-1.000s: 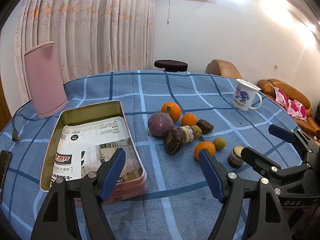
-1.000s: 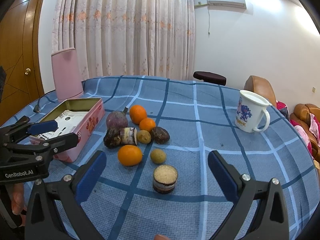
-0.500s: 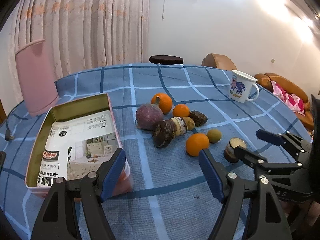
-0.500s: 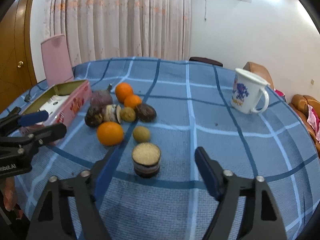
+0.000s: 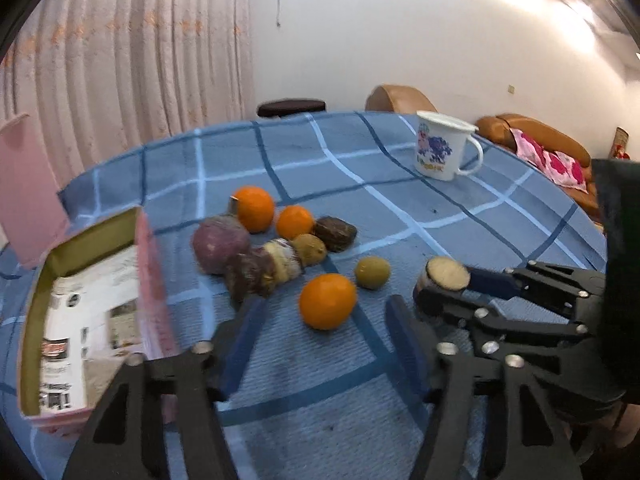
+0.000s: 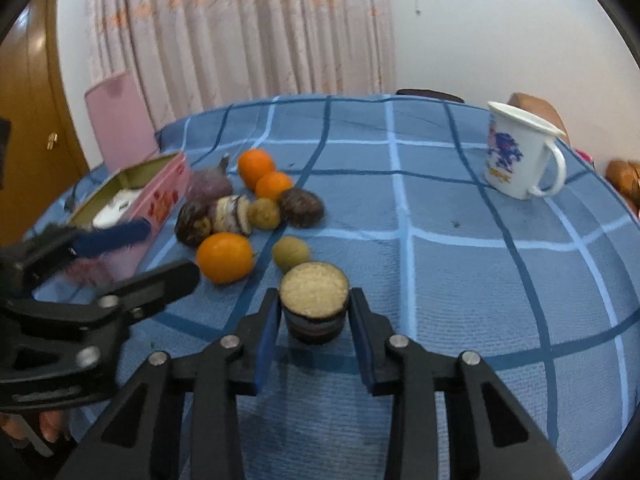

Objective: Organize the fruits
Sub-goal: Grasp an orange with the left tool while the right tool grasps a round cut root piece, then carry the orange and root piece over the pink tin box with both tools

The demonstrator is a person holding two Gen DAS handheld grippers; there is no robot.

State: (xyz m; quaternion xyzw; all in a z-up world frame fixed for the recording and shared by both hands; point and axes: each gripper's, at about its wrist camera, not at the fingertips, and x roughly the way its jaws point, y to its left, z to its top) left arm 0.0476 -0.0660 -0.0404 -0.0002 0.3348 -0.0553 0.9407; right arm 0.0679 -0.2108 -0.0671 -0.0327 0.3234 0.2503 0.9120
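Your right gripper (image 6: pixel 314 312) has its jaws closed against the sides of the dark-skinned, pale-topped cut fruit stub (image 6: pixel 314 300), which stands upright on the blue checked bench (image 6: pixel 440 280). Your left gripper (image 5: pixel 324 344) has its jaws open, bracketing the nearest round orange (image 5: pixel 327 306) without touching it.

Bright indoor light falls from the upper right, where glare washes out the plain white wall (image 5: pixel 500 40). Both fisheye views bend strongly and darken at the rims. Motion blur softens the open pink metal tin (image 5: pixel 100 312) and pleated cream curtains (image 6: pixel 240 32).
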